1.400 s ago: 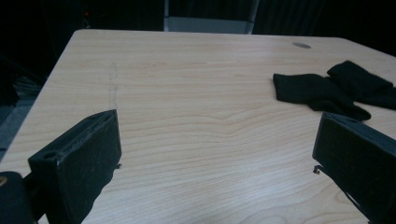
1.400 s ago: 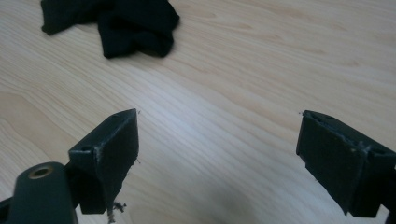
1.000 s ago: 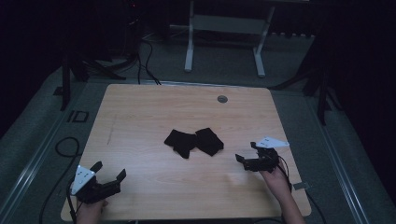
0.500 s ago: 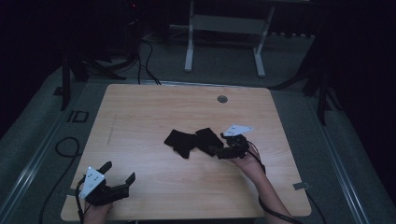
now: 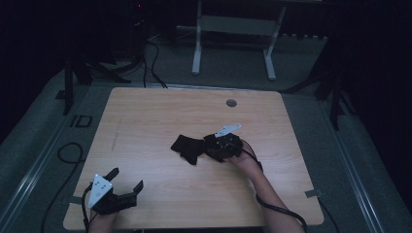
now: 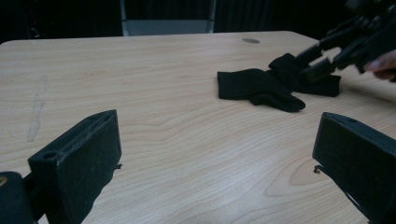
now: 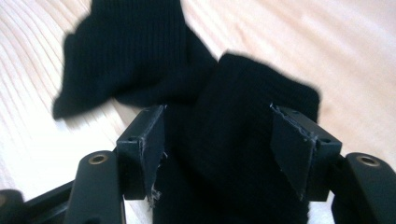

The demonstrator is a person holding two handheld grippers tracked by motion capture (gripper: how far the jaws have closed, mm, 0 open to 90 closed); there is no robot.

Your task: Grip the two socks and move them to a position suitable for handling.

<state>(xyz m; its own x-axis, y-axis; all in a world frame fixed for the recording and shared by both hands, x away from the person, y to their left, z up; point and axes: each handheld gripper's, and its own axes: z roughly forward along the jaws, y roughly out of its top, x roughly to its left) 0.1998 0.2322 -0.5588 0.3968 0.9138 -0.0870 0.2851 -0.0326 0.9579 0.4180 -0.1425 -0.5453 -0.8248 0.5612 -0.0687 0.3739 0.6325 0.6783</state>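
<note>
left gripper sat at the table's near-left corner, jaws spread wide on bare wood | two black socks lay overlapped mid-table | right gripper was down over the right-hand sock, jaws parted either side of the fabric, not closed

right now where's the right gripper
In the high view the right gripper is near the table's middle, at the right end of the black socks; its own view shows open jaws straddling one sock.
</note>
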